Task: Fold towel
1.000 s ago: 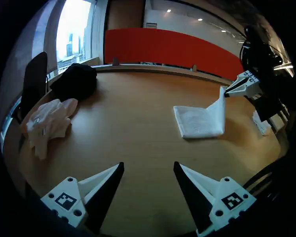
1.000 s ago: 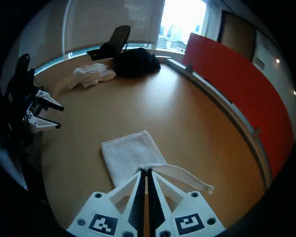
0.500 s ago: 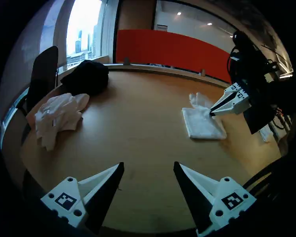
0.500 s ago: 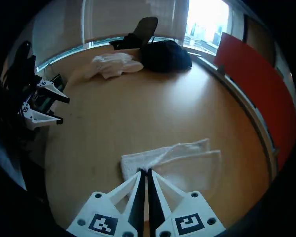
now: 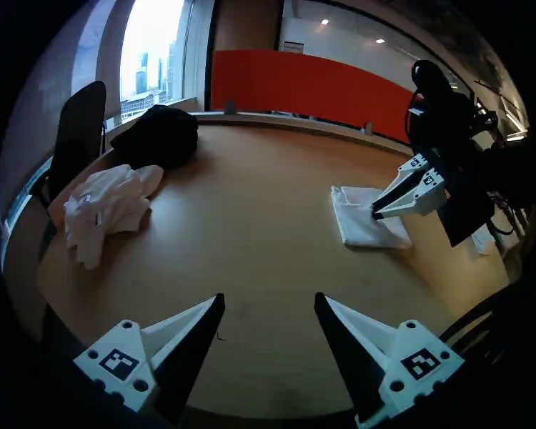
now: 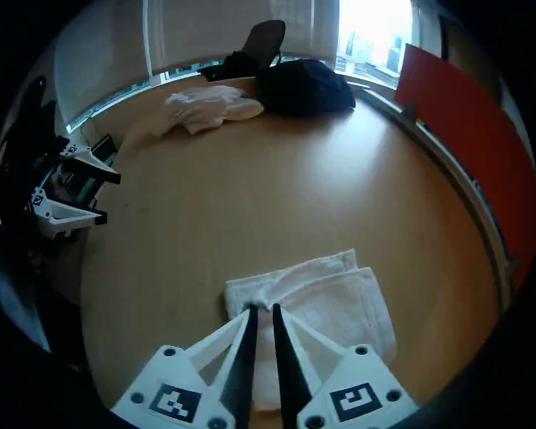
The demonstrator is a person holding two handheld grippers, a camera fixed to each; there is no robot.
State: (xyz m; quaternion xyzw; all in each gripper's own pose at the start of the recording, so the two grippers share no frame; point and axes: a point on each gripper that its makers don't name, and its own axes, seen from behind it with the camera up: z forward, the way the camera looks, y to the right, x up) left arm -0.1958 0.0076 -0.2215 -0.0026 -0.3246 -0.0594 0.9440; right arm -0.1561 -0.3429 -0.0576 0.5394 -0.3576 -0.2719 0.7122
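Plainly, the folded towel (image 6: 325,300) lay flat on the table (image 6: 268,179), spreading from under the right gripper (image 6: 263,311) toward its 1 o'clock. Those jaws stood a narrow slit apart, gripping nothing. The left gripper (image 5: 268,300) gaped wide and empty, the towel well off at its 2 o'clock.

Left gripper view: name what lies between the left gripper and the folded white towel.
Bare brown wooden table stretches from the left gripper to the folded white towel, seen in the left gripper view.
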